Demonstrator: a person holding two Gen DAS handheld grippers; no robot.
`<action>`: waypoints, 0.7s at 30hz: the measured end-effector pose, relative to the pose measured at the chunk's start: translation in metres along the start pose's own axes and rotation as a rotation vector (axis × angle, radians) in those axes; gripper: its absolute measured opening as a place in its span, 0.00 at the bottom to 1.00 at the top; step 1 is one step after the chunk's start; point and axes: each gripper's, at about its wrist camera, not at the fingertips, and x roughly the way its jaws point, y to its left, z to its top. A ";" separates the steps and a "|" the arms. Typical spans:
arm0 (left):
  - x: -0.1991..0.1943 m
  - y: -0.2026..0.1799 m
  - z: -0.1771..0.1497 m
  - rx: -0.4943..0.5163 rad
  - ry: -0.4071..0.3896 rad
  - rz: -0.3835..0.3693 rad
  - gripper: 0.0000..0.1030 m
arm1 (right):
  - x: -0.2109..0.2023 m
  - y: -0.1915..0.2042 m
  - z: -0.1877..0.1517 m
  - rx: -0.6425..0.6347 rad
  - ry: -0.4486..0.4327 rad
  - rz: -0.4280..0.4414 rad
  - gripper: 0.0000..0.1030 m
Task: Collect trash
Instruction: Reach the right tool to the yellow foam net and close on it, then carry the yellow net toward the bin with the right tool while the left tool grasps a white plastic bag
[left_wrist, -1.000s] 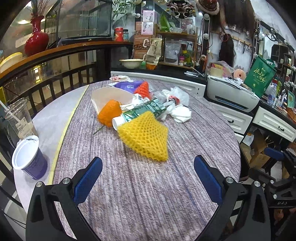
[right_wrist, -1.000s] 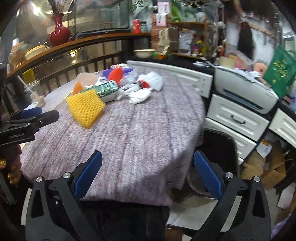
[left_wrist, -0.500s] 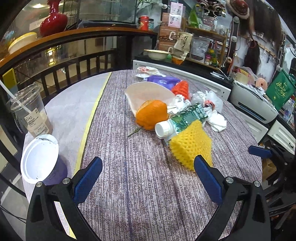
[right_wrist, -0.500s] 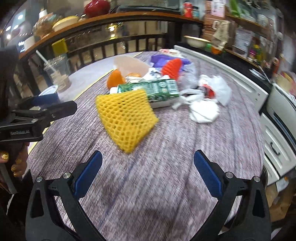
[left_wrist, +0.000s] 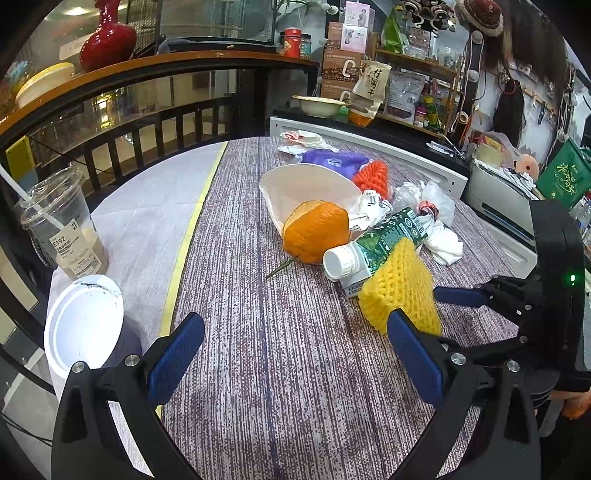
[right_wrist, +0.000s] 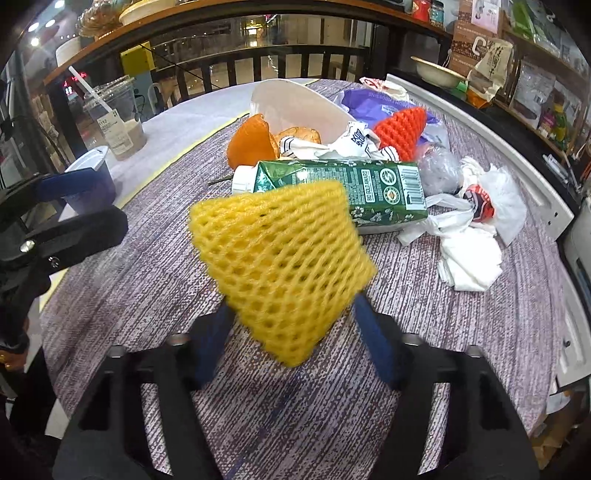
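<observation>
We are working on the yellow foam net (right_wrist: 280, 266), which is sitting at the near edge of the trash pile on the round table (right_wrist: 424, 325), leaning against the green carton (right_wrist: 347, 188). Our right gripper (right_wrist: 291, 332) is bracketing its lower corner, a blue finger on either side; we cannot tell whether the jaws are already pinching it. To do this well, we are judging that the fingers should close on a thick fold of mesh, not the tip, since the foam looks springy and could slip out. Lifting straight up should spare the carton and the orange (right_wrist: 253, 142) behind it. Our left gripper (left_wrist: 295, 354) is hovering spread wide over bare tablecloth, grasping nothing.
</observation>
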 end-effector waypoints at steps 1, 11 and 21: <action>0.002 -0.001 0.001 0.004 0.000 -0.001 0.95 | -0.002 -0.002 -0.002 0.009 -0.001 0.014 0.35; 0.022 0.006 0.016 -0.098 0.035 -0.090 0.95 | -0.045 -0.024 -0.026 0.075 -0.085 0.031 0.14; 0.039 -0.042 0.040 0.064 0.026 -0.146 0.81 | -0.078 -0.059 -0.058 0.170 -0.124 -0.011 0.14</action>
